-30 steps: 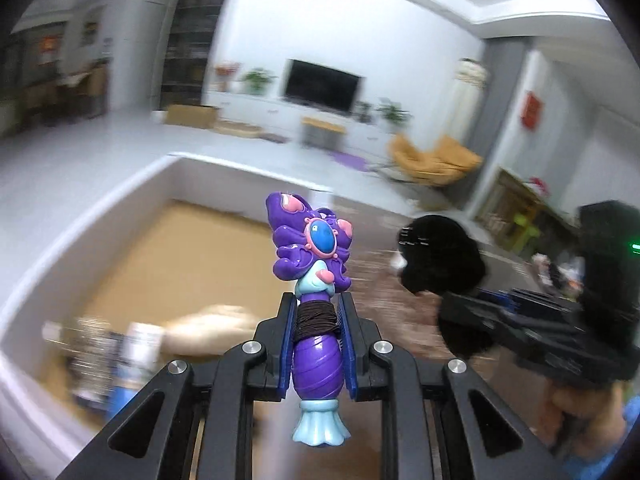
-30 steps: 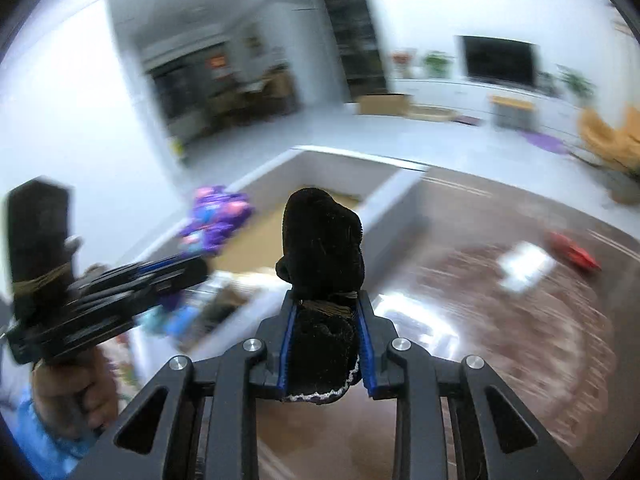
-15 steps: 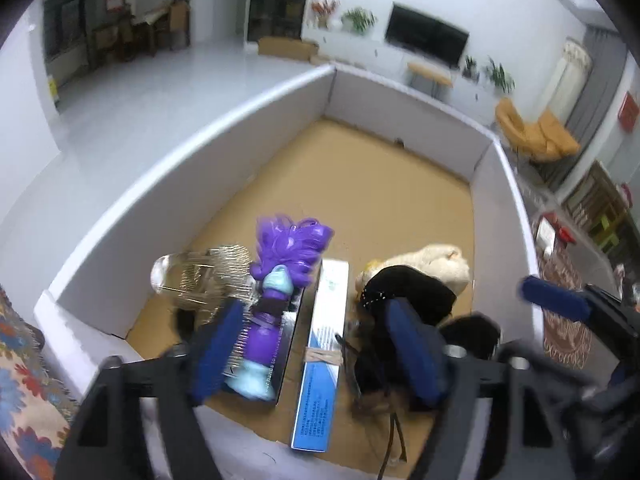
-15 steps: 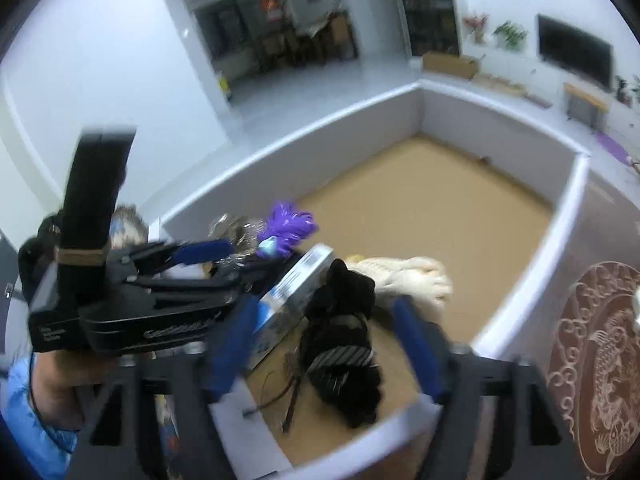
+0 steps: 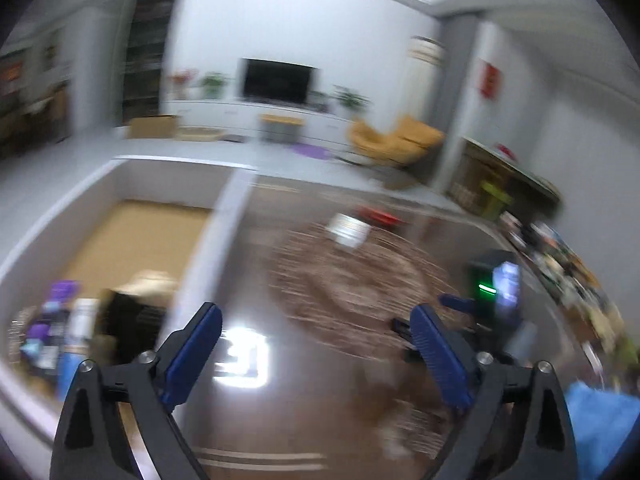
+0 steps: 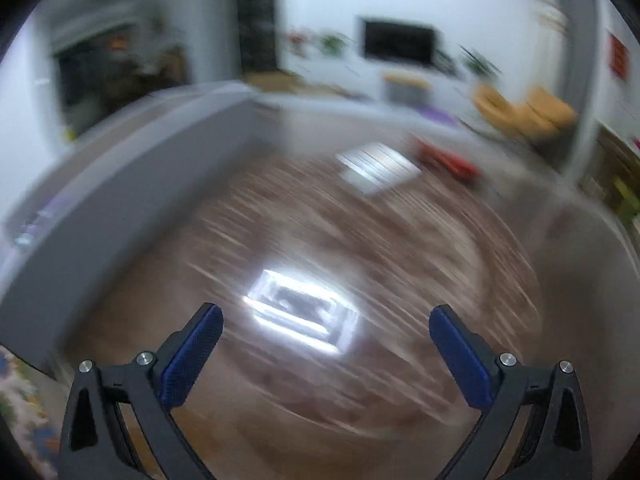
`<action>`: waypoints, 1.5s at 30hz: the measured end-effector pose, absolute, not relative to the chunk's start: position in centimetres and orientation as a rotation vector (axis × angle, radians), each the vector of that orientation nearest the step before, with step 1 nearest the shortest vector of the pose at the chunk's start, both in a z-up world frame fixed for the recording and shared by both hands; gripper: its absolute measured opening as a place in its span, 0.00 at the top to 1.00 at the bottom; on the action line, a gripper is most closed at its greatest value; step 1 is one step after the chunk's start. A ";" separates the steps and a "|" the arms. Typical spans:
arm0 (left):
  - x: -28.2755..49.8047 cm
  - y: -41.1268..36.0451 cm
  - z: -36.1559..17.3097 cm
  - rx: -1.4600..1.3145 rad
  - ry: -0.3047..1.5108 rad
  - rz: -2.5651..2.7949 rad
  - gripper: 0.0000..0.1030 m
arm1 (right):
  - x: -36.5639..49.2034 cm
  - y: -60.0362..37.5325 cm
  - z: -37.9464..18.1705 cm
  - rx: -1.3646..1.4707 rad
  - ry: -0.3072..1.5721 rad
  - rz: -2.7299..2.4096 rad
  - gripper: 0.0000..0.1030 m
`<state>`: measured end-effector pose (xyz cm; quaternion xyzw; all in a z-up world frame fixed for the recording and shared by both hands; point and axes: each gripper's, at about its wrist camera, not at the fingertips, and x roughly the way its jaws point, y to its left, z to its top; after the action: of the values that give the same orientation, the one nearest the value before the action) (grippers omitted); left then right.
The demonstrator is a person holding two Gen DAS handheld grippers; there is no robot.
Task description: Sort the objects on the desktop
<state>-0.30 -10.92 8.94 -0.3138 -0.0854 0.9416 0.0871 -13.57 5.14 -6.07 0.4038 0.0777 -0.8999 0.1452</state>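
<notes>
We hold left gripper (image 5: pixel 316 344) and right gripper (image 6: pixel 326 344) with jaws spread wide, empty. Box (image 5: pixel 224 216) left of left jaws holds purple toy (image 5: pixel 60 292), black plush (image 5: pixel 128 316) (blurred). Ahead of jaws on worktop (image 6: pixel 280 420): white item (image 6: pixel 376 166), red item (image 6: pixel 448 160) unsorted.

- Lay to the left of the table (image 5: pixel 304 408): a walled box (image 5: pixel 208 240), holding a toy figure (image 5: pixel 56 300), a carton (image 5: pixel 78 328), a dark plush (image 5: pixel 124 320) and a pale plush (image 5: pixel 154 280) at its near end.
- Rested further back on the table, side by side: a packet (image 5: pixel 347 232) and, right of it, a toy car (image 5: pixel 380 216).
- Stood beyond the table, against the far wall: a television (image 5: pixel 278 82).
</notes>
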 end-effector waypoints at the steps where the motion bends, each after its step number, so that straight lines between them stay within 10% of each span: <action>1: -0.6 -9.2 8.1 -0.951 -0.232 2.761 0.06 | -13.7 7.0 -6.7 1.206 0.207 -2.619 0.00; 13: -6.3 -2.8 -4.0 -1.302 0.004 2.711 0.06 | -13.7 15.2 -8.8 1.386 0.052 -2.717 0.00; 45: -9.2 -2.3 -6.2 -1.377 0.088 2.699 0.00 | -13.8 14.5 -9.0 1.398 0.090 -2.719 0.00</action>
<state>-9.23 -2.28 -6.20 -0.4536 0.0290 0.8890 0.0549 -13.81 14.51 -9.01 0.4567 0.0294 -0.8882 0.0414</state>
